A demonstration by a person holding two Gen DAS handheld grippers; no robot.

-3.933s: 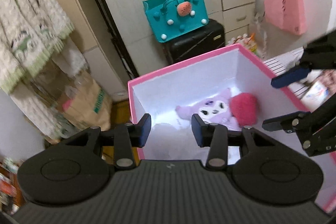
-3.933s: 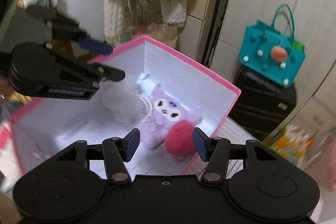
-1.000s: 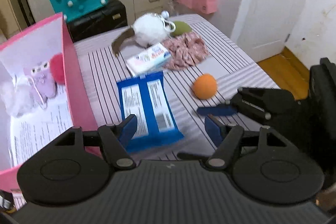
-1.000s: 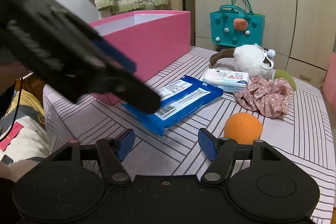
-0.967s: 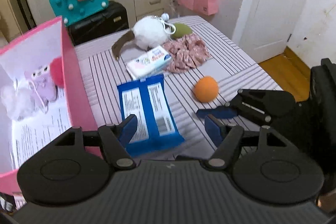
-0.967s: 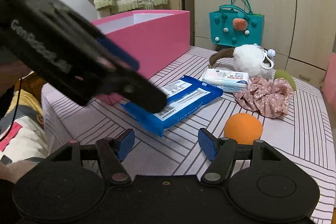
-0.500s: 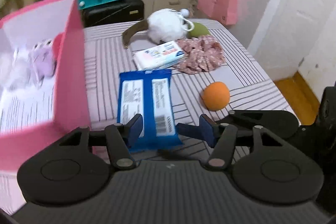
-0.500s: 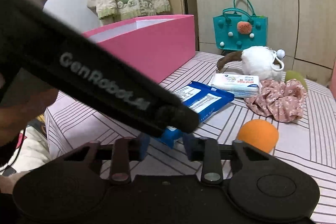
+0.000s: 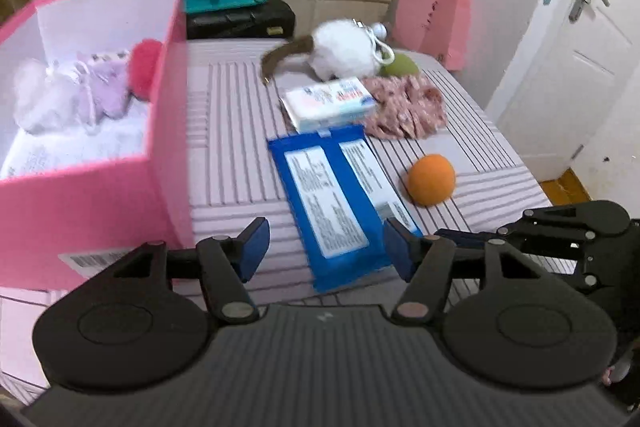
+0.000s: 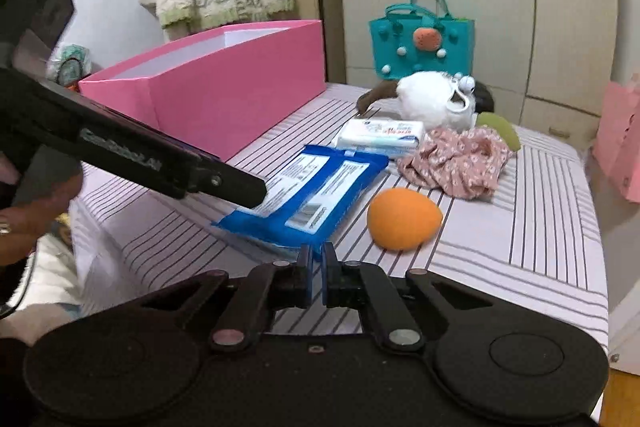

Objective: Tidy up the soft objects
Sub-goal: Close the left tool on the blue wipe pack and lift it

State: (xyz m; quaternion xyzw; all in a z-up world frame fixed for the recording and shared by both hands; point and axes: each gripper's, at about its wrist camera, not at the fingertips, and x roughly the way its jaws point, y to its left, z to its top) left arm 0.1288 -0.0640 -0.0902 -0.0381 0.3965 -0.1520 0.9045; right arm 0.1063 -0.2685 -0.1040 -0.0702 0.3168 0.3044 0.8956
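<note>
Both grippers had left the pink box (image 9: 92,187) and swung to the striped table (image 9: 224,115); the right gripper (image 10: 318,277) had closed to a sliver on nothing, while the left gripper (image 9: 324,247) stood wide, low in its frame, before the blue wipes pack (image 9: 332,195). Right of centre lay the orange sponge (image 9: 431,179), probably light, squashy and best pinched across its middle.

The left tongs (image 10: 256,193) cover part of the blue wipes pack (image 10: 312,195). Beyond them, the pink box (image 10: 224,95) hides its contents; print on the packs is unreadable.
</note>
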